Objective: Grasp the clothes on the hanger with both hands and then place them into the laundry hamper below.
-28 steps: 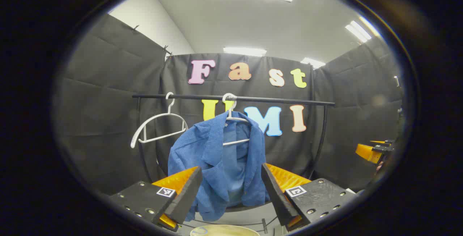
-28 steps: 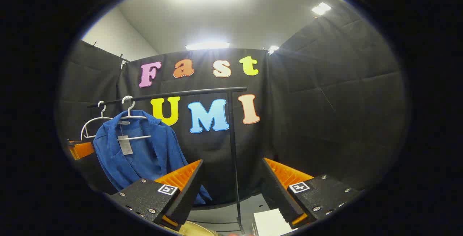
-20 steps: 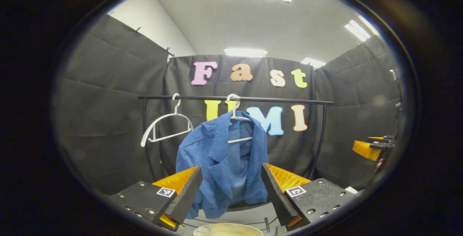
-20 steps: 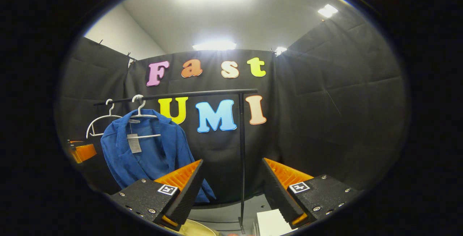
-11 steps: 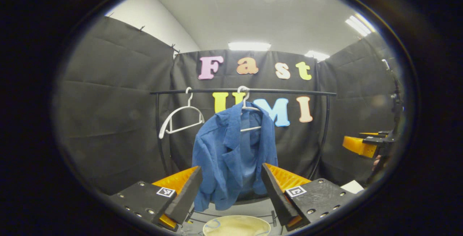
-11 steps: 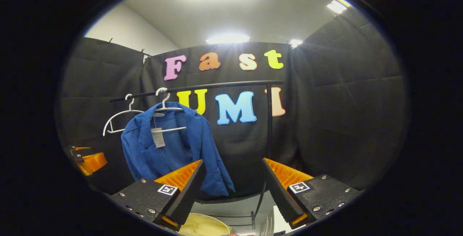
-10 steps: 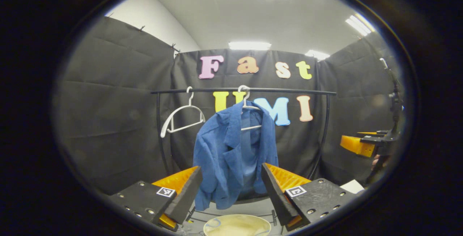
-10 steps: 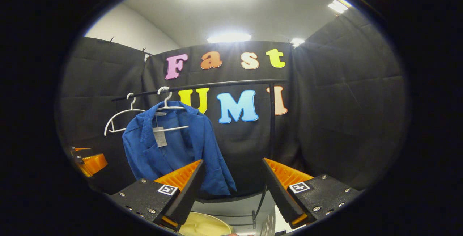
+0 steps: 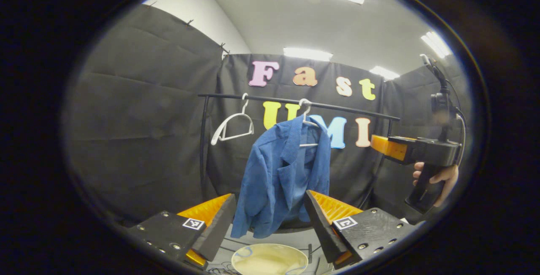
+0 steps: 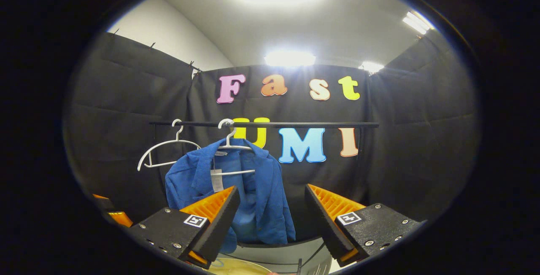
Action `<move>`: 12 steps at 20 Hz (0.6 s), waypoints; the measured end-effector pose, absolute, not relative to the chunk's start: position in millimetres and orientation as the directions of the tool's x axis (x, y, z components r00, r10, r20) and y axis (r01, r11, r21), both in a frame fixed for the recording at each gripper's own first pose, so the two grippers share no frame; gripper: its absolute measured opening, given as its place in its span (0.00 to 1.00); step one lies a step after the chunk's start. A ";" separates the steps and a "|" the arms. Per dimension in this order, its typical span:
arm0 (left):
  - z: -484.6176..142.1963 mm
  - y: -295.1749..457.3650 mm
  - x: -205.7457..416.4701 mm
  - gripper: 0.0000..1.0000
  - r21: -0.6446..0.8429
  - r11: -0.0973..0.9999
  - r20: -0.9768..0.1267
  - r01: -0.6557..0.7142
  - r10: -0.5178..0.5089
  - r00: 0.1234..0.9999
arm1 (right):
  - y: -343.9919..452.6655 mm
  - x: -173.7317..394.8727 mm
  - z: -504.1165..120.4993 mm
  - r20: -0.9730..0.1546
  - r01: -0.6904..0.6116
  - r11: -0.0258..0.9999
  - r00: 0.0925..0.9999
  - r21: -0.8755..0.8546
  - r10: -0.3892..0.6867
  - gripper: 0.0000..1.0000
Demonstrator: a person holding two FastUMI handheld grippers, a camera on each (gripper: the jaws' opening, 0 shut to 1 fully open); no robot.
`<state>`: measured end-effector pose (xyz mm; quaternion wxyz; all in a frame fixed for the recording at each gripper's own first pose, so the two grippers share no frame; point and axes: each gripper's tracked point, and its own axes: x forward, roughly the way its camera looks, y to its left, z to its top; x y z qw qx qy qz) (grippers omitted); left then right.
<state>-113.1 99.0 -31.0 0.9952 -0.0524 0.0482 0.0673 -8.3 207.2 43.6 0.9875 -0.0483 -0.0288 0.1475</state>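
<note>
On the rail (image 9: 295, 101), a soft, light jacket (image 9: 282, 178) hangs; both grippers (image 9: 268, 224) (image 10: 270, 220), wide open and empty, should pinch its shoulders.

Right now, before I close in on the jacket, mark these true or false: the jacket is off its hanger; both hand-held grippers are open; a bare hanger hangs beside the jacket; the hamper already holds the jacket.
1. The jacket is off its hanger. False: it hangs on it, on the rail.
2. Both hand-held grippers, left and right, are open. True.
3. A bare hanger hangs beside the jacket. True.
4. The hamper holds the jacket. False: it sits below, no jacket in it.
</note>
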 end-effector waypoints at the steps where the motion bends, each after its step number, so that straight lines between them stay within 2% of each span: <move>1: -30.7 104.3 -108.2 0.92 -0.110 0.982 -0.106 -0.151 0.139 0.985 | 208.2 -3.0 45.0 0.048 -0.290 0.951 0.954 -0.108 0.297 0.95; 8: -23.1 113.3 -37.6 0.92 -0.153 0.958 -0.114 -0.243 0.227 0.967 | 230.9 74.1 33.6 0.014 -0.375 0.925 0.926 -0.066 0.377 0.95; 12: -10.9 96.8 16.3 0.92 -0.185 0.939 -0.069 -0.290 0.282 0.957 | 232.8 122.5 24.2 -0.003 -0.419 0.907 0.908 -0.042 0.419 0.95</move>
